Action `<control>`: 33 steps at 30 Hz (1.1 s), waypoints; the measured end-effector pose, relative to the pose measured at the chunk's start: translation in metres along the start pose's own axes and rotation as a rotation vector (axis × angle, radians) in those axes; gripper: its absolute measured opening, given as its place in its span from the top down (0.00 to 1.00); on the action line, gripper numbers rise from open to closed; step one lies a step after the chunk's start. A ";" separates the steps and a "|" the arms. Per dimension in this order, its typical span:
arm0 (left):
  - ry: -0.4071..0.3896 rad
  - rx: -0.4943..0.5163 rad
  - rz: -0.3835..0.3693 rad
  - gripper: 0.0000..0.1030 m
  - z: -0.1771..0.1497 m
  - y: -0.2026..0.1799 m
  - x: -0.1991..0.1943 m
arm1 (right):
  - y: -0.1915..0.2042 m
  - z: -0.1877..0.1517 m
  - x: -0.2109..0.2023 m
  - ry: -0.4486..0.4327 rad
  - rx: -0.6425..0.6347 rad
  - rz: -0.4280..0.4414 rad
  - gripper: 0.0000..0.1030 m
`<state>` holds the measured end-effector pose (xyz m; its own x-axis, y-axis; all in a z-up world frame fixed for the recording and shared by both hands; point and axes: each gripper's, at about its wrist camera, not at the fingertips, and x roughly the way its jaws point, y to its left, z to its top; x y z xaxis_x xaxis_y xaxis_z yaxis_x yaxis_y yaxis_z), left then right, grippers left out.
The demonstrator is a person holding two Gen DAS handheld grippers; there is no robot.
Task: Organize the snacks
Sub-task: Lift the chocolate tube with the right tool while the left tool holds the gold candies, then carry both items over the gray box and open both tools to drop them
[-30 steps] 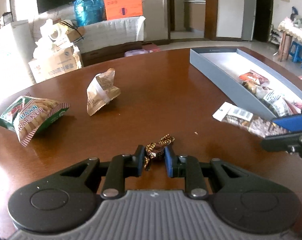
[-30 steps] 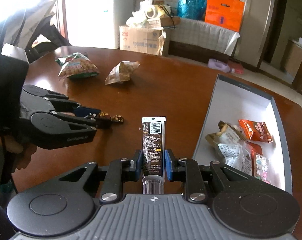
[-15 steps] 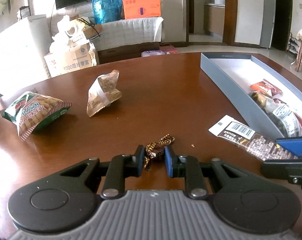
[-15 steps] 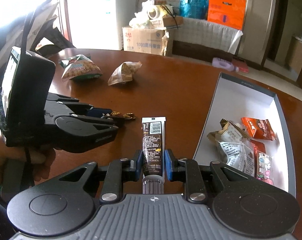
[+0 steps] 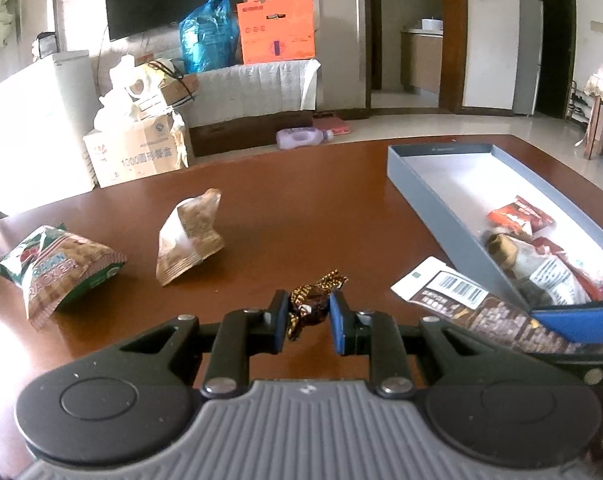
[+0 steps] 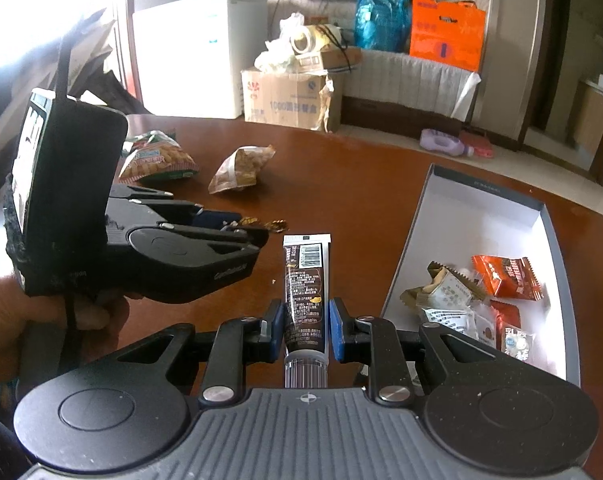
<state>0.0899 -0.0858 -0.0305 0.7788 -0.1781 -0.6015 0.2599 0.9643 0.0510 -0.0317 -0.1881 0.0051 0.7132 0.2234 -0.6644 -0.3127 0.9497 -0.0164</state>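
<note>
A brown tube [image 6: 304, 292] is being gripped lengthwise by the right gripper [image 6: 304, 326], apparently nearer the grey box [image 6: 557, 304] rightward; a wrapped candy [image 5: 310, 307] is being pinched by the left gripper [image 5: 307, 320].

Both wrist views low, forward; share table [image 5: 321, 216], tray [image 6: 429, 248].

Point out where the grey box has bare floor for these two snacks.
The far half of the grey box, beyond the orange packet, is bare white floor. The near end is crowded with wrappers. On the table, the strip between box and tan packet is also free.
</note>
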 end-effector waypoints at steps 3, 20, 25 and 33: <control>0.007 0.001 -0.001 0.81 0.000 -0.004 0.002 | 0.000 0.000 0.001 0.004 0.003 0.003 0.75; 0.006 0.012 0.005 0.81 -0.002 -0.002 0.001 | -0.002 0.000 0.000 -0.006 0.025 -0.002 0.75; -0.016 0.035 0.004 0.81 0.002 -0.007 -0.007 | -0.006 0.002 -0.008 -0.044 0.034 0.007 0.75; -0.091 0.059 -0.046 0.81 0.031 -0.027 -0.022 | -0.044 0.006 -0.032 -0.137 0.112 -0.060 0.75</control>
<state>0.0830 -0.1142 0.0058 0.8131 -0.2413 -0.5297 0.3274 0.9420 0.0734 -0.0372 -0.2359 0.0313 0.8094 0.1861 -0.5571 -0.2006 0.9790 0.0356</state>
